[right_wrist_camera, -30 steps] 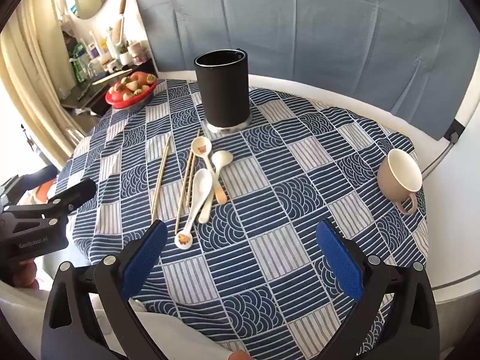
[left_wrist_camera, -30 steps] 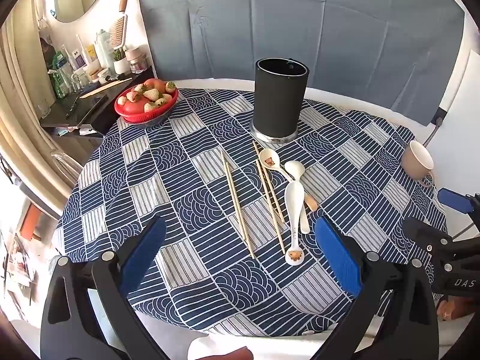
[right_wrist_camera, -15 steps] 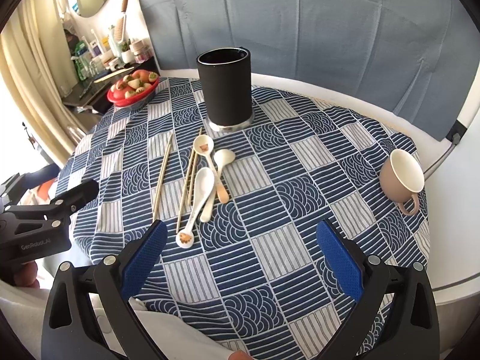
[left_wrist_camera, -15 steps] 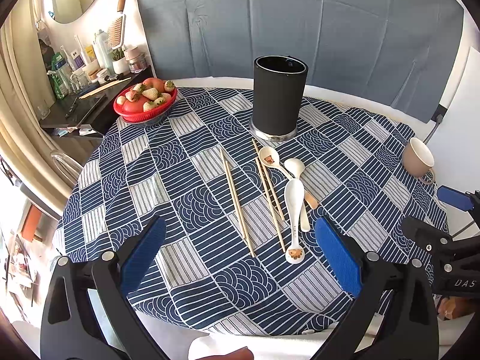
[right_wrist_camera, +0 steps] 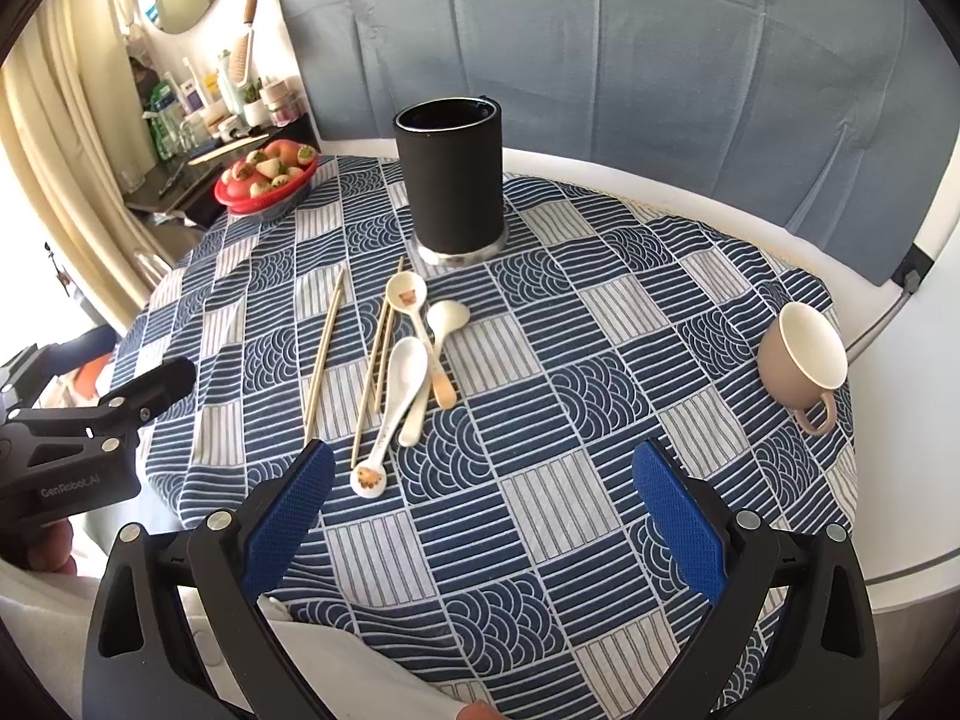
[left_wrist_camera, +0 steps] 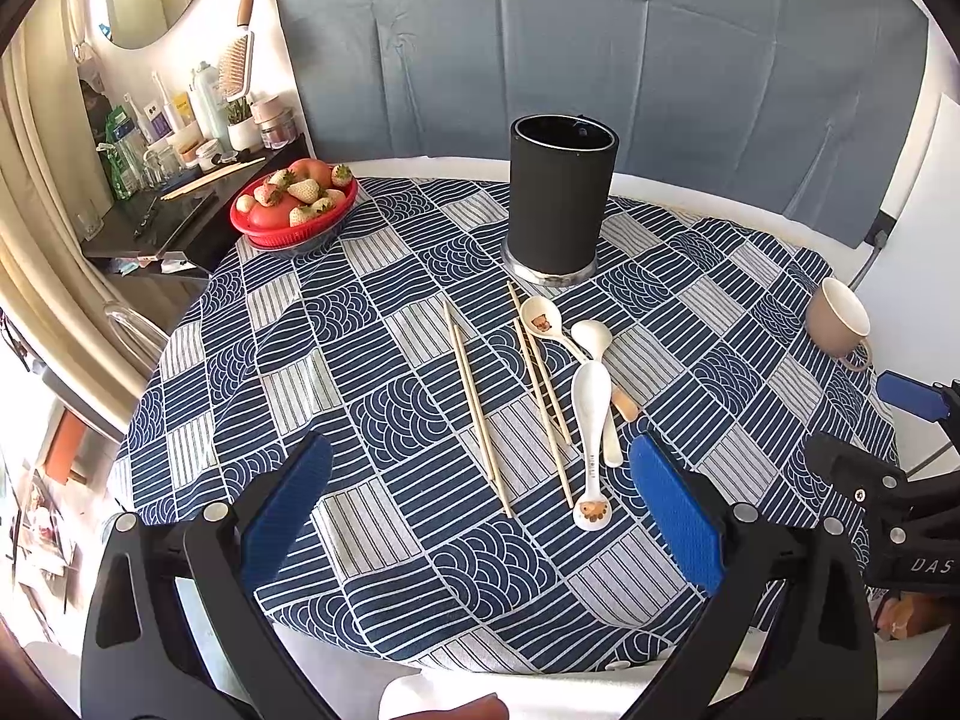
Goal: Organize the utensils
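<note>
- Three white spoons (left_wrist_camera: 591, 420) and thin wooden chopsticks (left_wrist_camera: 477, 405) lie loose on the tabletop (left_wrist_camera: 384, 546), ahead of the left gripper (left_wrist_camera: 480, 498) and between its jaws. A tall black holder (left_wrist_camera: 561, 198) stands upright farther ahead.
- Since a moment ago, almost nothing has changed. The utensils lie where they were, and both views have barely shifted.
- The left gripper hangs over the near edge, jaws spread wide and holding nothing.
- The right gripper (right_wrist_camera: 477, 498) hangs the same way, jaws spread wide, spoons ahead near its left jaw.
</note>
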